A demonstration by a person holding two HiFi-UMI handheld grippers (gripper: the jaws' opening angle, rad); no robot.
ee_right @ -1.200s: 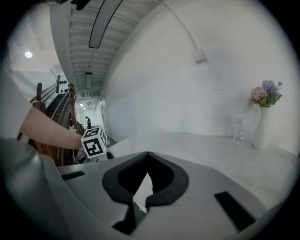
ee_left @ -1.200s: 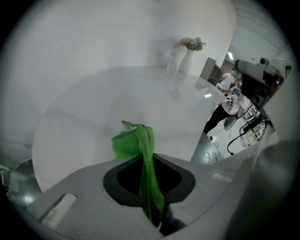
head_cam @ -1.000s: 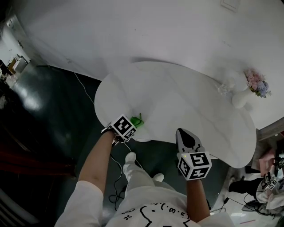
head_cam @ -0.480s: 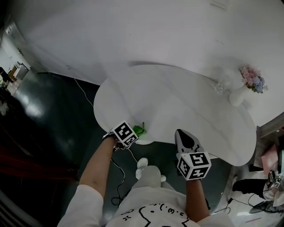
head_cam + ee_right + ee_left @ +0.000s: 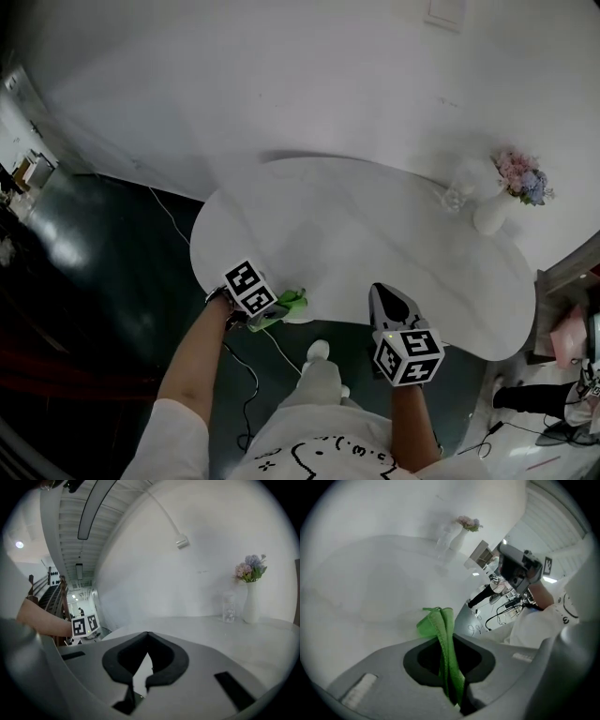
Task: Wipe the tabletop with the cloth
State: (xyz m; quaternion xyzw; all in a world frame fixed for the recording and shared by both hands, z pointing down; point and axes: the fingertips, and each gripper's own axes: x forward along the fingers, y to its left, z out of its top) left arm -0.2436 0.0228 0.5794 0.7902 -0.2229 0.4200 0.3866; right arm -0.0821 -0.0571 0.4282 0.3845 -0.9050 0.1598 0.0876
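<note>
- While the left claw (image 5: pixel 274 313) clamps the green cloth (image 5: pixel 289 302), its folds run straight out past the tips, at the near-left edge of the tabletop (image 5: pixel 375 225).
- Most of the tabletop lies ahead and rightward.
- Right claw (image 5: pixel 384 294), tips together and empty, hovers well apart.

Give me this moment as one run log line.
left gripper: shut on green cloth at near edge of table | right gripper: shut, empty, by near edge | far right: vase, glass
</note>
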